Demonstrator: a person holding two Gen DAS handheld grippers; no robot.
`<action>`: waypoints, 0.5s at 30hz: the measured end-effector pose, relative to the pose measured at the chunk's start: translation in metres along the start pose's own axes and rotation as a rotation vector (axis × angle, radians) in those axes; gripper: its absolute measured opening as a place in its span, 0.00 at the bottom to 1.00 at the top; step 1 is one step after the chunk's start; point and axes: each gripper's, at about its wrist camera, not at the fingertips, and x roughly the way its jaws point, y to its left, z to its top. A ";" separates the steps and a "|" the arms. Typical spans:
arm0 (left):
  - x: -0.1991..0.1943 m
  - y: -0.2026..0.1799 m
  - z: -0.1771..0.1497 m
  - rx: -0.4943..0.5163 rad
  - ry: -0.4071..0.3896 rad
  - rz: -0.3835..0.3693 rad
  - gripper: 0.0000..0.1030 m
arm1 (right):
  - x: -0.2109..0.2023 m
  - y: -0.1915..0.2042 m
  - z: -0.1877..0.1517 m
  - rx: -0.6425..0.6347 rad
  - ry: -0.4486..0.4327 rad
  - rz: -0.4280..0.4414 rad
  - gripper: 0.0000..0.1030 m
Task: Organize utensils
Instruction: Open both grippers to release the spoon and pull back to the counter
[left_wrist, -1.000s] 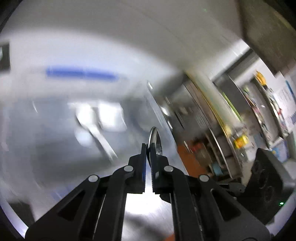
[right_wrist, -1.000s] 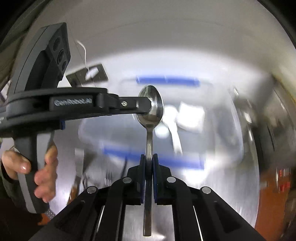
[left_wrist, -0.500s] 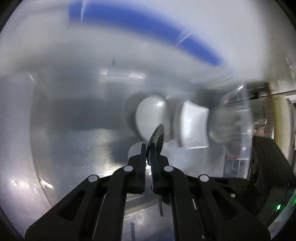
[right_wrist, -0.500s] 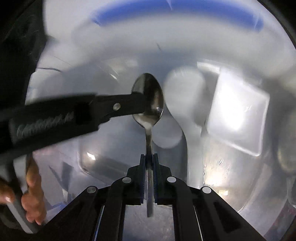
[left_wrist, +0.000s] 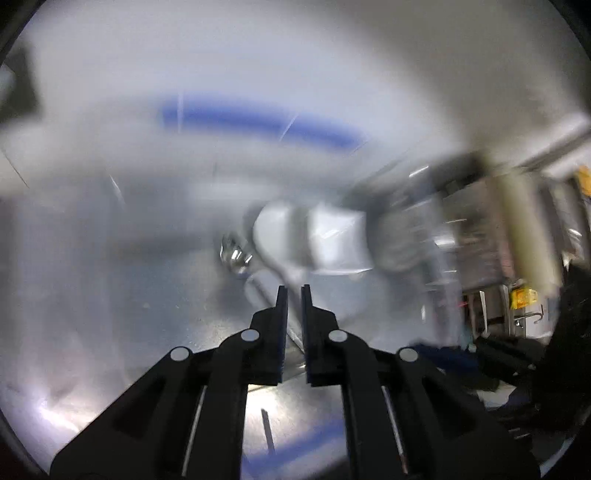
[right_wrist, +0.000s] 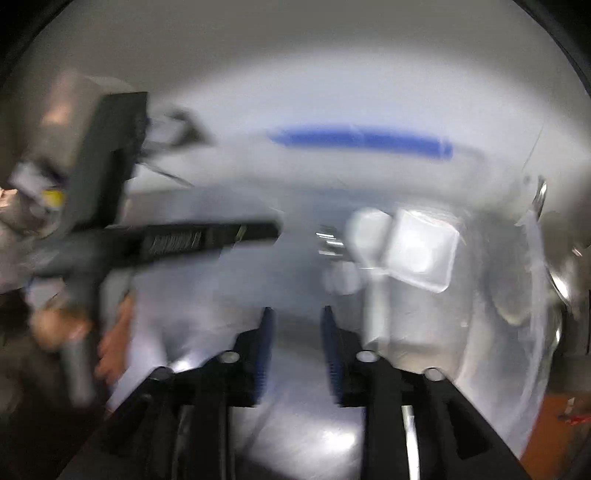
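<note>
A metal spoon (left_wrist: 236, 253) lies in a clear plastic bin with a blue rim (left_wrist: 258, 120), next to white utensils (left_wrist: 280, 229); all is blurred. It also shows in the right wrist view (right_wrist: 328, 240). My left gripper (left_wrist: 293, 291) hangs above the bin, jaws slightly apart and empty. My right gripper (right_wrist: 295, 314) is open and empty above the bin (right_wrist: 362, 140). The left gripper (right_wrist: 273, 230) shows from the side in the right wrist view, to the spoon's left.
A white square piece (right_wrist: 421, 251) and a white ladle-like utensil (right_wrist: 369, 236) lie in the bin. The bin stands on a steel table (left_wrist: 295, 406). Shelving (left_wrist: 498, 240) stands to the right. A hand (right_wrist: 110, 347) holds the left gripper.
Both grippers held one spoon over the bin, then let go. The spoon has dropped into the bin. Both grippers have pulled back a little; the right one opened wider.
</note>
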 end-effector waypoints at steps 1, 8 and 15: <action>-0.036 -0.003 -0.014 0.020 -0.082 -0.031 0.49 | -0.021 0.021 -0.026 -0.046 -0.049 -0.001 0.53; -0.118 0.030 -0.113 -0.017 -0.264 -0.033 0.92 | 0.054 0.070 -0.173 -0.056 0.201 -0.131 0.42; -0.076 0.066 -0.175 -0.119 -0.080 -0.051 0.92 | 0.110 0.066 -0.216 0.132 0.316 -0.167 0.38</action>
